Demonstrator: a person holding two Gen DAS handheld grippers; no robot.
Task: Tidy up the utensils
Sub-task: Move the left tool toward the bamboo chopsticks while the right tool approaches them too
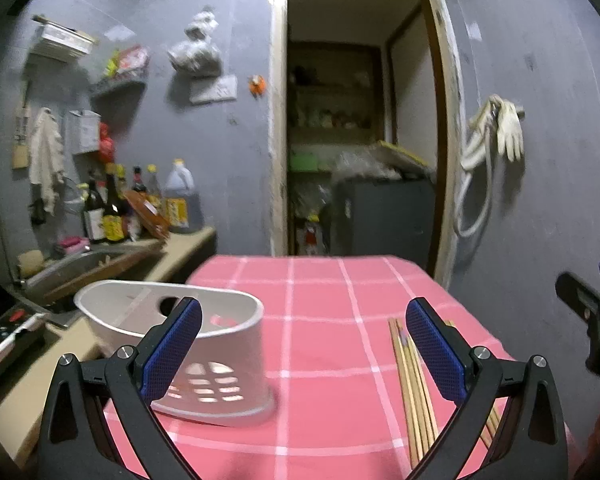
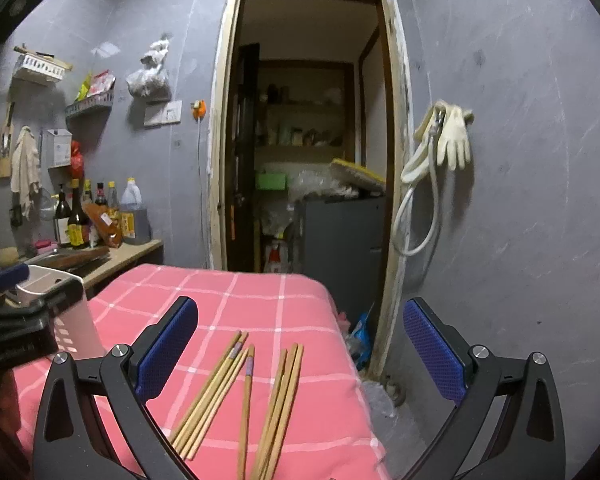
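pink checked tablecloth (image 2: 260, 304) holds chopsticks (image 2: 276, 400) and white holder (image 1: 204, 344); both grippers gape empty.

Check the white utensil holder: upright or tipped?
Upright. The white utensil holder stands on its base on the pink checked tablecloth, open rim facing up. The chopsticks lie outside it on the cloth.

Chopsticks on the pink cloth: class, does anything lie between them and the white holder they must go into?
Nothing visible does. The chopsticks lie loose on the tablecloth, and only bare cloth separates them from the holder. Both grippers, left and right, are open and hold nothing.
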